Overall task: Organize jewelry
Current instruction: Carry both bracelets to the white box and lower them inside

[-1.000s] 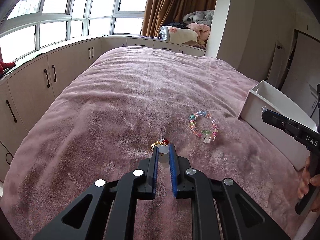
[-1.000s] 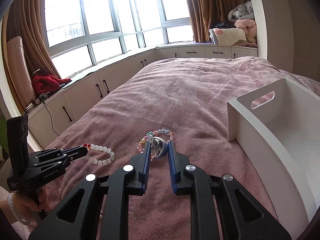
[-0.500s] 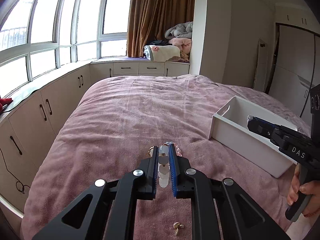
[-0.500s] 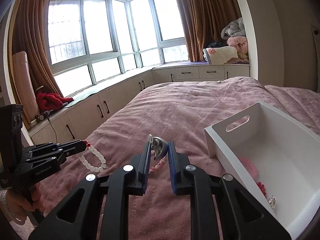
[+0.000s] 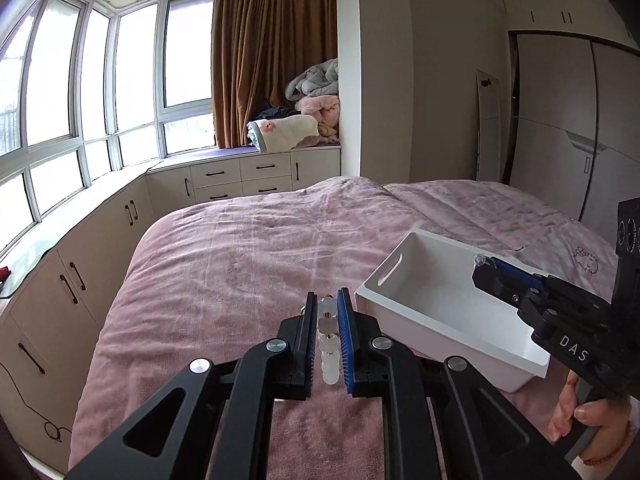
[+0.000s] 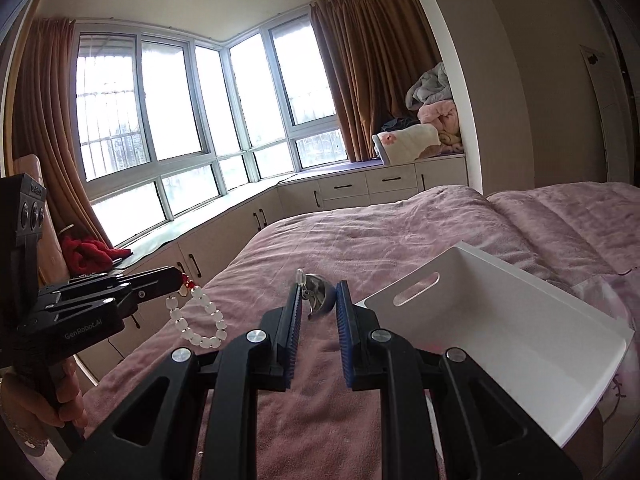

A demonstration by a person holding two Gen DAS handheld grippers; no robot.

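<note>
White bead bracelet (image 6: 199,322) lifted higher in left tool (image 5: 328,307), right tool (image 6: 318,294) now above bin (image 6: 500,320), clamping charm (image 6: 316,298).

white bin's (image 6: 520,320) near corner, cropped

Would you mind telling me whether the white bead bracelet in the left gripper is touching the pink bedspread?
Apart. The right wrist view shows the white bead bracelet hanging from the left gripper, its loop clear of the bedspread below.
</note>
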